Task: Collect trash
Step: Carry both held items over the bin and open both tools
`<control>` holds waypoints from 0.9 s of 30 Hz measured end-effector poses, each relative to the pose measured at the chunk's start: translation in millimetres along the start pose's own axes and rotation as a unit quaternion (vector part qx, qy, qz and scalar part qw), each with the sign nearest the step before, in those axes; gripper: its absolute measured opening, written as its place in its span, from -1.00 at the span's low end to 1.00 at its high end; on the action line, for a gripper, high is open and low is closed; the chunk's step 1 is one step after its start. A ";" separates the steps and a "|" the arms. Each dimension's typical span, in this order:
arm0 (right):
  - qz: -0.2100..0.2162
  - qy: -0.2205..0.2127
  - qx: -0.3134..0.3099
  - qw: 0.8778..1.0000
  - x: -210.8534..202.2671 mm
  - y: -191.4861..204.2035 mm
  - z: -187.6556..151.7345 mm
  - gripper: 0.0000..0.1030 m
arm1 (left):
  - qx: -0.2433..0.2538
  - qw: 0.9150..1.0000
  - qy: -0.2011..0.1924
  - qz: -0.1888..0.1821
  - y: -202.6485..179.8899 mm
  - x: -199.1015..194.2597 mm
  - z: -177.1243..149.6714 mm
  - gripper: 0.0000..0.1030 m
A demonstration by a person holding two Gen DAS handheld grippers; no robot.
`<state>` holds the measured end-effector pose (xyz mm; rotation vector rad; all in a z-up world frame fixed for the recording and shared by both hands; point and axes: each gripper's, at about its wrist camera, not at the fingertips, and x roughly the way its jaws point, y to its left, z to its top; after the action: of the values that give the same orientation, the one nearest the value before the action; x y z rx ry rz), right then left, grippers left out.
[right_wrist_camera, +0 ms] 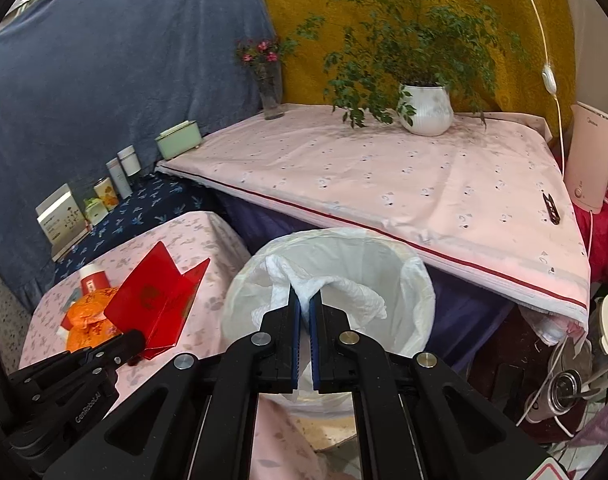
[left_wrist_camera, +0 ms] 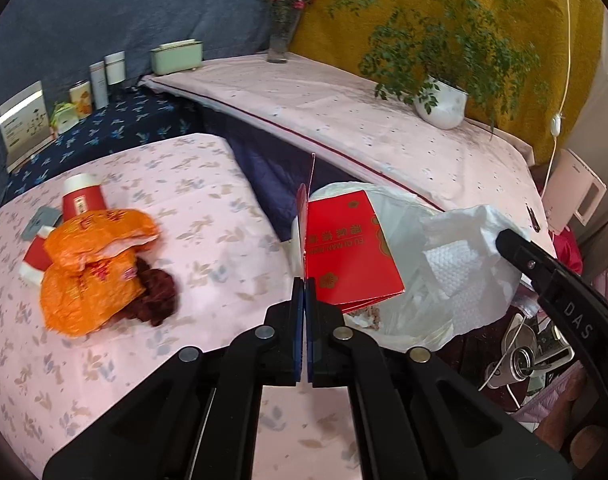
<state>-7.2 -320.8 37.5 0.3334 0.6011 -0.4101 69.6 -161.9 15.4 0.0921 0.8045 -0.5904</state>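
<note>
Red folded card point(left_wrist_camera: 350, 248), gold print, pinched at its lower edge between the clenched jaws of the left hand-held gripper point(left_wrist_camera: 304, 284), held upright beside the bin rim, above the near table edge; seen from the right wrist view point(right_wrist_camera: 151, 300) as an open red booklet standing over the floral cloth. White tissue point(right_wrist_camera: 336, 284), crumpled, grasped at one fold by the right hand-held gripper point(right_wrist_camera: 304, 300), jaws nearly together on the paper, hanging over the mouth of the bin. Bin with white liner bag point(right_wrist_camera: 408, 280), round, standing in the gap between the two tables. Near table point(left_wrist_camera: 103, 360), pink floral cloth, carrying further trash well left of the card: orange wrapper point(left_wrist_camera: 91, 276), crumpled; dark red-brown scrap point(left_wrist_camera: 155, 296) touching its right side; red paper cup point(left_wrist_camera: 81, 200) lying on its side behind it. Far table point(right_wrist_camera: 384, 184), pink dotted cloth with red seam line, bearing potted fern in white pot point(right_wrist_camera: 426, 110), glass vase with pink flowers point(right_wrist_camera: 269, 92), pale green box point(right_wrist_camera: 179, 139). Dark blue patterned shelf point(right_wrist_camera: 151, 204) at left with tins and a card stand. Pink appliance point(right_wrist_camera: 594, 160) at far right.
</note>
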 end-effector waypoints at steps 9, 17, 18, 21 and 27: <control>-0.018 0.007 0.019 1.000 18.2 -32.3 6.7 -0.92 | 0.017 0.999 0.021 -0.027 -32.0 37.5 18.1 -0.99; -0.026 0.008 0.023 0.999 24.5 -45.0 10.3 -0.92 | 0.011 0.999 0.025 -0.026 -42.7 57.8 27.6 -0.58; -0.025 0.009 0.023 0.999 25.1 -44.8 11.0 -0.92 | 0.008 1.000 0.020 -0.023 -41.5 57.4 27.9 -0.44; -0.022 0.010 0.023 0.999 28.2 -43.8 13.9 -0.92 | 0.008 1.000 0.013 -0.008 -37.2 55.8 27.7 -0.32; -0.014 0.014 0.017 1.000 36.5 -32.9 15.7 -0.92 | 0.001 1.000 0.014 0.009 -21.5 53.2 26.5 -0.31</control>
<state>12.4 -365.8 21.7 0.3638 0.6262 -0.4428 104.3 -212.3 -0.3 0.1089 0.8296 -0.5731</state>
